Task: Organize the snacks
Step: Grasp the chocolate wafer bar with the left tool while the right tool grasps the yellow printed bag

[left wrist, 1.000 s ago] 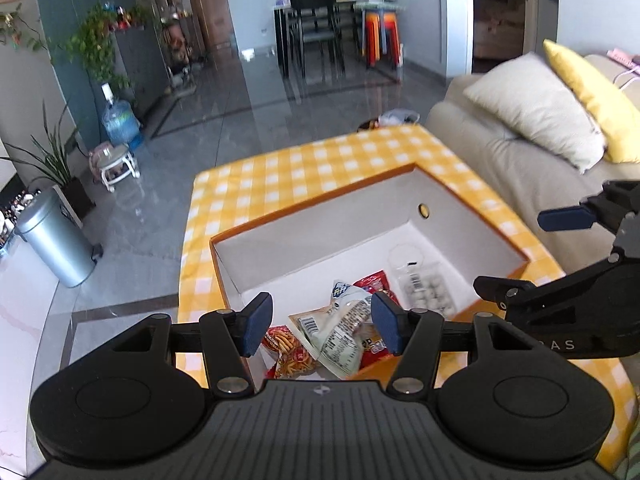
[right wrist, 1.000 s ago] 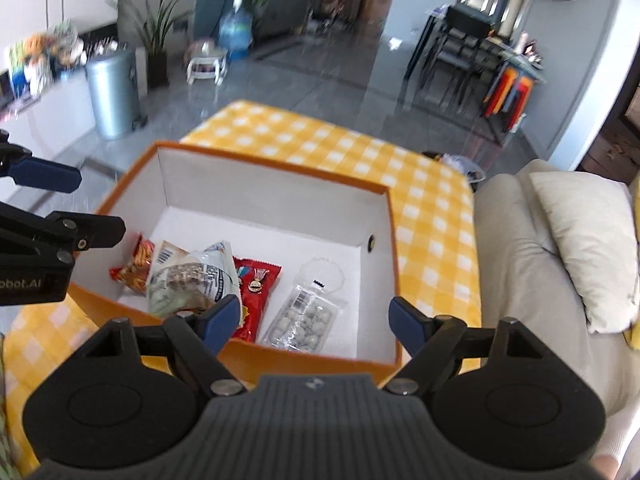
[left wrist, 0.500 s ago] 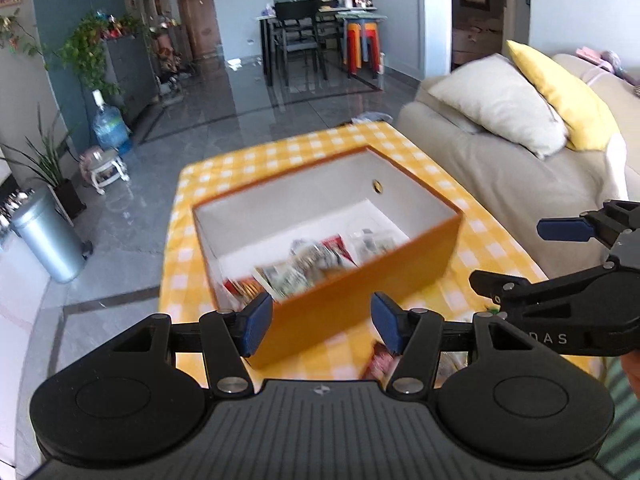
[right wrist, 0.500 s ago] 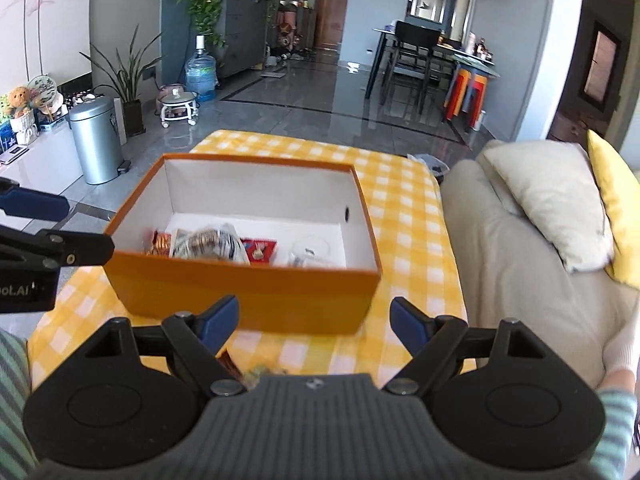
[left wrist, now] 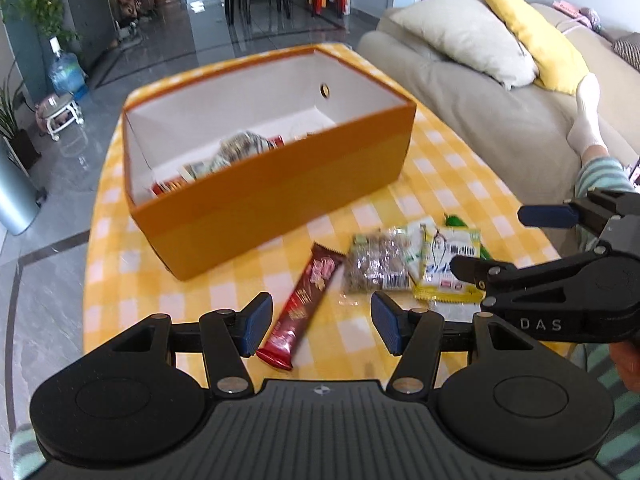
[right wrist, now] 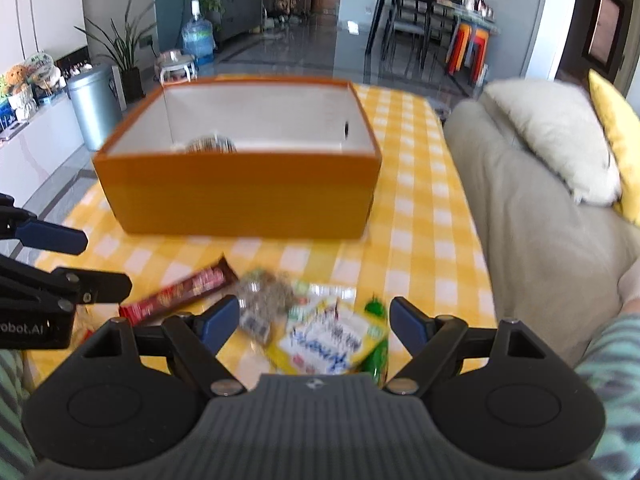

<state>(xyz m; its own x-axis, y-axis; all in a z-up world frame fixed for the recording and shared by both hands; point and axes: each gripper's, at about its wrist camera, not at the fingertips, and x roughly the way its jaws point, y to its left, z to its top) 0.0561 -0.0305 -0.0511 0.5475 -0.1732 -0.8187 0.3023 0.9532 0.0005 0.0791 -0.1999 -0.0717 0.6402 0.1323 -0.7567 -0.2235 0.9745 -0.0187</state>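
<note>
Checked yellow tablecloth point(left wrist: 452, 168) covers the table, and on it, at twelve o'clock from both grippers, stands one orange box point(left wrist: 280, 196) with white inner walls. Several snack packets lie inside it, toward its left end; a crinkly printed bag point(left wrist: 240, 148) sits highest and a red wrapper point(left wrist: 276, 141) shows beside it, though the rest are too blurred to count.

On the cloth in front of the box lie four loose snacks. One long brown-and-red bar point(left wrist: 306, 294) lies slanted, its near end just ahead of the left gripper point(left wrist: 318, 322), between the blue pads point(left wrist: 256, 320) but untouched by them. One clear bag of brownish bits point(left wrist: 378, 264) lies at about one o'clock from that gripper. Touching it on the right is one yellow-and-white packet point(left wrist: 444, 264), with one green packet point(right wrist: 376, 344) partly under it.

Seen from the right wrist, the right gripper point(right wrist: 314, 320) hangs over the yellow-and-white packet and the clear bag, tilted downward, jaws spread wide and gripping nothing. The left gripper also slopes downward, its jaws apart and empty. It shows at nine o'clock in the right wrist view. A striped sleeve point(right wrist: 612, 364) shows at the lower right.
</note>
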